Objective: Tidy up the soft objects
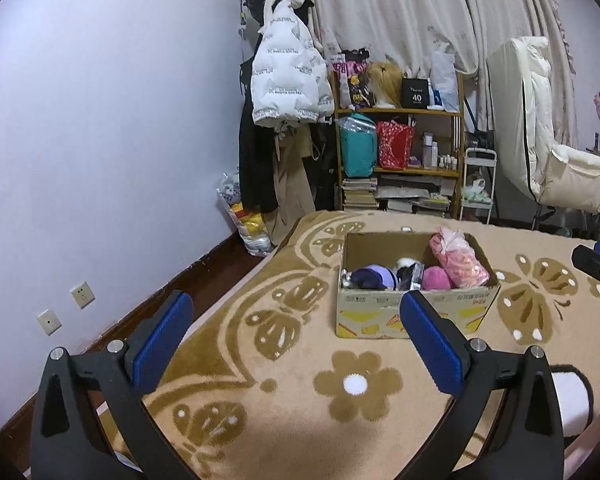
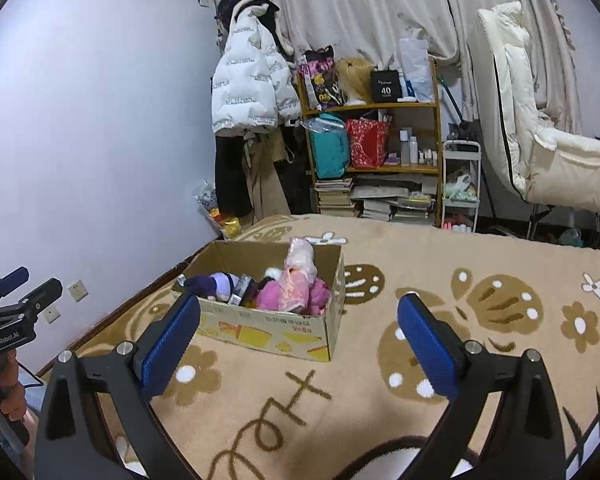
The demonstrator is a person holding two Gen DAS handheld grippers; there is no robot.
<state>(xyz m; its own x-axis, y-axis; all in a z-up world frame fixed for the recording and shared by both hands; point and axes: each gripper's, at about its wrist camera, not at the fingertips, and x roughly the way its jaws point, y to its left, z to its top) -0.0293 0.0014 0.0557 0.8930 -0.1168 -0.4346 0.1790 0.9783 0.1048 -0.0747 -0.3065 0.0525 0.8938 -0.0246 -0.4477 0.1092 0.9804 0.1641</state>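
Cardboard box (image 1: 416,312) holding pink bag (image 1: 458,256), purple plush (image 1: 370,277)

- "GenRobot.AI", white on the black body of the left gripper (image 2: 18,292), far left of the right gripper's jaws.
- "40", white on a small black box (image 2: 385,87) on the top shelf, well beyond the jaws; smaller lines unreadable.
- Cardboard box (image 2: 276,330) front, just ahead of the jaws: print too blurred to read.
- White jacket (image 2: 252,84): repeated lettering, illegible.
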